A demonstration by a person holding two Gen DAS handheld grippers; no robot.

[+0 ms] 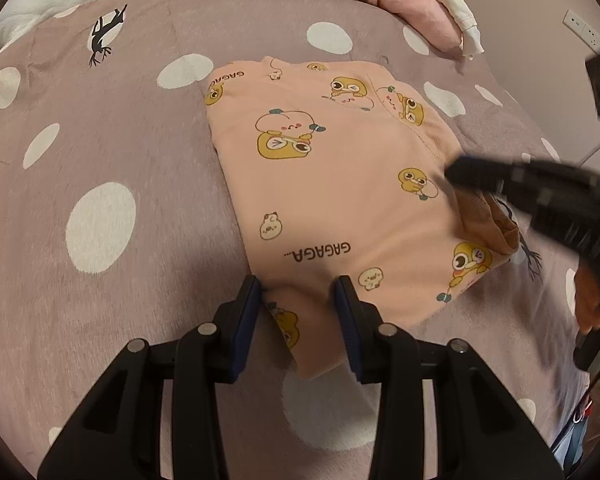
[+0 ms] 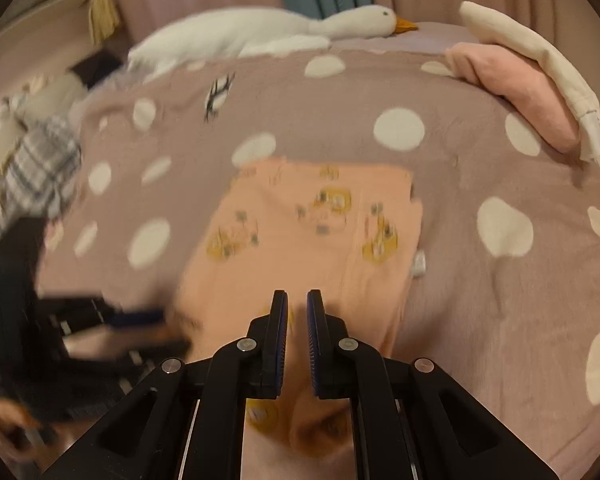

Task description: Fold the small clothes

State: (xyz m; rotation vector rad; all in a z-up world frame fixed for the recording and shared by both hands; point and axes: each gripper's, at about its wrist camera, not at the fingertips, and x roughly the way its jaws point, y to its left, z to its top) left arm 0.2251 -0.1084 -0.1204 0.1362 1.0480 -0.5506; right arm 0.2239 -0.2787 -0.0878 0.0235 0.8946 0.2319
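Spread flat on a mauve, white-spotted bedcover (image 1: 100, 152): a small peach garment (image 1: 332, 184) printed with yellow ducks and pale blobs, partly folded into a rough rectangle; long axis running from the near edge of the bed toward the far side, tilted slightly leftward in the left wrist view.

Straddling the garment's near-left corner: the left gripper (image 1: 298, 292), fingers apart, a fold of peach cloth lying between them, blue pads not visibly pressing on it; closest of the two tools to that near edge.

Reaching in from the right: the right gripper (image 1: 454, 174), fingers drawn together, tip at the garment's right edge just above a turned-up flap showing a darker underside; whether cloth is pinched there, impossible to tell from the left wrist view; in its own blurred view, the same gripper (image 2: 297, 300) over the near end of the garment, only a narrow slit between the fingers and nothing plainly caught.

Judged from this layout: next fold likely hinging on that right-hand flap, nearer the right gripper than the left.

Legible on the cloth: "GAGAGA..." printed upside down near the left gripper; a shorter "GAGA" near the far-left corner; no brand tag readable.

Beyond, at the far edge: a white plush goose (image 2: 260, 32); folded pink and cream cloths (image 2: 520, 92) at far right.
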